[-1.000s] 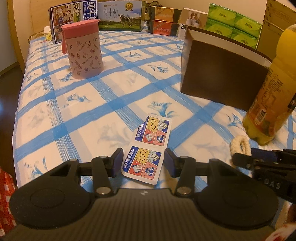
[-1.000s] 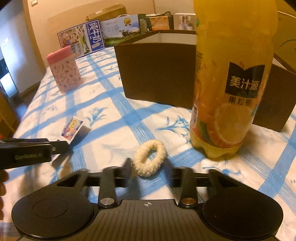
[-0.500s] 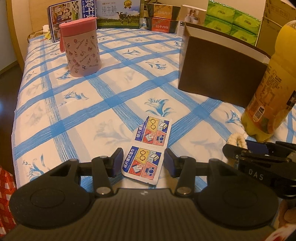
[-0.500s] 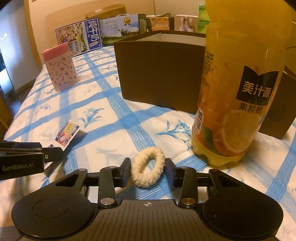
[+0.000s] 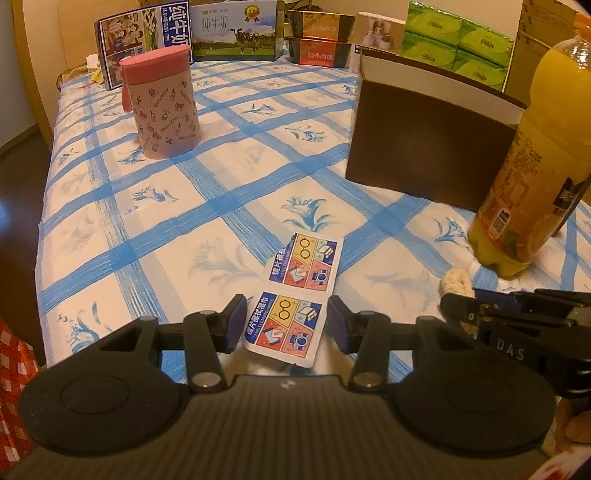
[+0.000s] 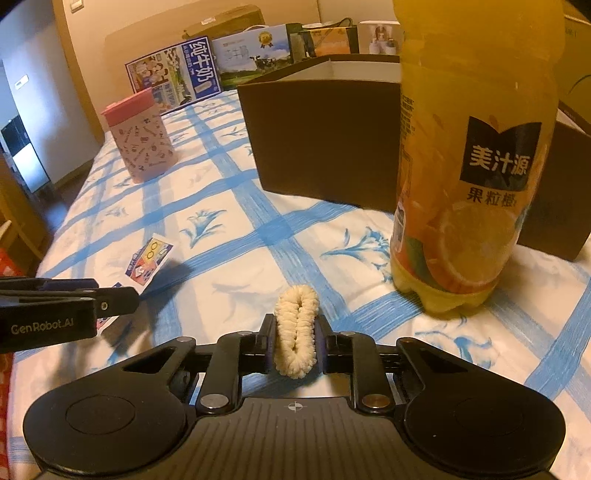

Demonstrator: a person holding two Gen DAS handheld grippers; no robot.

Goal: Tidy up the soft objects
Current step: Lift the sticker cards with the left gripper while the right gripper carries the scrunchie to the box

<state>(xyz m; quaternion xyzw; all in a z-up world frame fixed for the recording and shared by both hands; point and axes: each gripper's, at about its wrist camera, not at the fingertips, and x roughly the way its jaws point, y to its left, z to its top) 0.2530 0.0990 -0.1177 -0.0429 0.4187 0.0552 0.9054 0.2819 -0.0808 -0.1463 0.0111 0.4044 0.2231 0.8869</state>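
Note:
A cream fluffy hair tie (image 6: 296, 334) lies on the blue-checked cloth (image 6: 229, 236), squeezed into a narrow oval. My right gripper (image 6: 295, 345) is closing on it, and its pads press both sides. In the left wrist view only the tip of the hair tie (image 5: 456, 282) shows past the right gripper (image 5: 476, 314). A strip of two lens-wipe sachets (image 5: 295, 302) lies flat, its near sachet between the fingers of my left gripper (image 5: 286, 323). That gripper stands open, its pads clear of the sachet. The sachets (image 6: 147, 260) also appear in the right wrist view beside the left gripper (image 6: 125, 297).
A tall orange juice bottle (image 6: 469, 166) stands just right of the hair tie. Behind it sits an open dark brown box (image 6: 321, 136). A pink lidded cup (image 5: 160, 107) stands at the far left. Milk cartons (image 5: 192, 33) and green tissue packs (image 5: 454, 48) line the back edge.
The right gripper's jaws have come together around the hair tie, squashing the ring from round into a narrow oval. The left gripper has stayed open over the sachets.

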